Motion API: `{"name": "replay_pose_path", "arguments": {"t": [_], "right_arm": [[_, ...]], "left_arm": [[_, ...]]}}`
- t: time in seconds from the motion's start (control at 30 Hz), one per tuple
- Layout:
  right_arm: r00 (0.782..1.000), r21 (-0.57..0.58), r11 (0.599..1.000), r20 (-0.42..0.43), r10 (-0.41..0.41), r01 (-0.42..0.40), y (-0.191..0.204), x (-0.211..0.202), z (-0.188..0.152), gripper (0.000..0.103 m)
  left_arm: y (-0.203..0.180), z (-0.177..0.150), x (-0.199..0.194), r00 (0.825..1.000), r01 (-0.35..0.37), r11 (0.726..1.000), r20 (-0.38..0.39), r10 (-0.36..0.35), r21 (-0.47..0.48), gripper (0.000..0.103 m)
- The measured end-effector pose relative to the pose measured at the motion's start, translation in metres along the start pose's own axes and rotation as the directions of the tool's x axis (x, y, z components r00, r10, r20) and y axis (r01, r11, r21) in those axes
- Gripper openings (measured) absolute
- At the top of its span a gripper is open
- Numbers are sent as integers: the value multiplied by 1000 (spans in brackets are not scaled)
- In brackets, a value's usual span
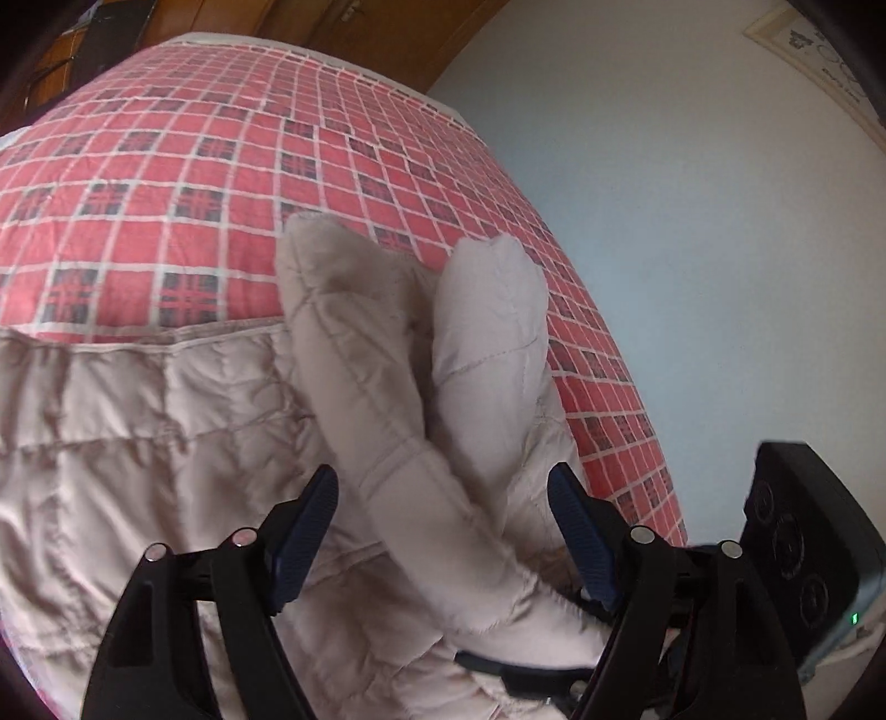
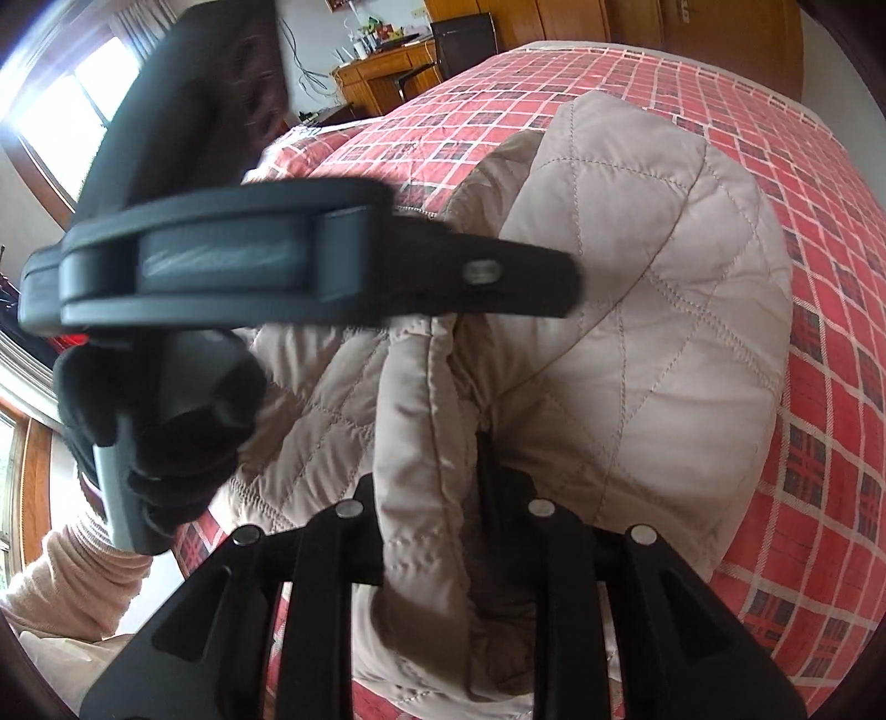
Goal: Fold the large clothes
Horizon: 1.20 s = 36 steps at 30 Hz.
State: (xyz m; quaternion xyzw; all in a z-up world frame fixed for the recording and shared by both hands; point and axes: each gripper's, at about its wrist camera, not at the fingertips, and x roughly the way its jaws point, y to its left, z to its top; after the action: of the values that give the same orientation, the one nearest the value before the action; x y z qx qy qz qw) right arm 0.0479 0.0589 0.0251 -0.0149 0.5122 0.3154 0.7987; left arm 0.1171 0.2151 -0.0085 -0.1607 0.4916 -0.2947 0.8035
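Note:
A beige quilted jacket (image 1: pixel 166 443) lies on a bed with a red plaid cover (image 1: pixel 194 166). In the left wrist view my left gripper (image 1: pixel 446 498) is open, its blue pads (image 1: pixel 310 526) wide apart on either side of a raised puffy fold of the jacket (image 1: pixel 387 387). In the right wrist view my right gripper (image 2: pixel 443 515) is shut on a bunched edge of the jacket (image 2: pixel 637 332), and the cloth hides its fingertips. The left gripper's body (image 2: pixel 221 255), held by a black-gloved hand (image 2: pixel 166 443), crosses this view with its finger over the jacket.
The bed's right edge (image 1: pixel 637 443) drops off beside a pale wall (image 1: pixel 692 221). The right gripper's housing (image 1: pixel 797 548) sits close at the lower right. A wooden desk (image 2: pixel 382 77), a window (image 2: pixel 72 94) and wooden cupboards (image 2: pixel 609 22) stand beyond the bed.

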Motion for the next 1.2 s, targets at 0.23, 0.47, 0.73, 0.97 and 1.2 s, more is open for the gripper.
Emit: {"name": "replay_pose_path", "arguments": {"t": [0.23,0.47,0.73,0.97,1.2], "right_arm": [[998,31,998,40,56,-57,-7,-14,-7,31],[982,45,986,113,153,-159,-14,-64,-20,54],[954,244,951,278,116,-187,-79,-130,-55,56],[957,329,919,258,135,-218,-111,-110,-64,57],[951,279,920,219,218,-275,-91,-85,-53,62]], "left_arm": [[2,4,24,999,42,998,-14,-42,-47,30],[-1,-6,18,997,68,997,24,-67,-22,18],[-6,-7,-1,986,155,988,66,-155,8,11],[-18,-11,-70,948,265,959,156,-277,97,10],[32,-27,-122,919,299,952,251,-305,62,10]]}}
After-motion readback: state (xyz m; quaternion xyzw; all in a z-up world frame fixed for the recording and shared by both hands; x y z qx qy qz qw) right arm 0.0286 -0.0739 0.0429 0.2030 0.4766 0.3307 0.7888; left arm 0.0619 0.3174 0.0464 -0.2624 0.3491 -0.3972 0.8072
